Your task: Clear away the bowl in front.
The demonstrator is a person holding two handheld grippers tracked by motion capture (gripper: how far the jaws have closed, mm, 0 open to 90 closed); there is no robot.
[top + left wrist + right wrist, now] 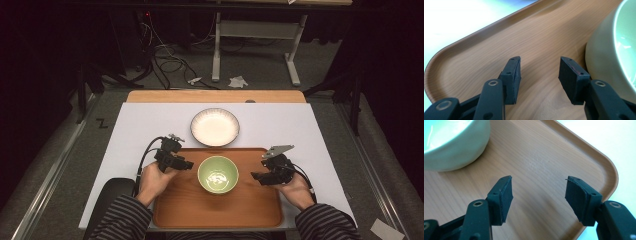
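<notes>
On the wooden tray (175,210), we see a green bowl (218,174) between two grippers, both spread with nothing in them.

We place the bowl in the tray's far half, upright, apparently empty, glossy inside. The left gripper (187,165) hovers just beside the bowl's left side; in the left gripper view its jaws stand apart over bare tray wood, with the bowl's wall (604,50) just to the right of the right jaw, not touching as far as we can tell. The right gripper (256,176) sits near the bowl's right side, jaws apart over the tray's corner (609,167), bowl (456,142) up left. Beyond the tray, a white plate (215,127) lies on the white table (145,120), close to the tray's far edge.
</notes>
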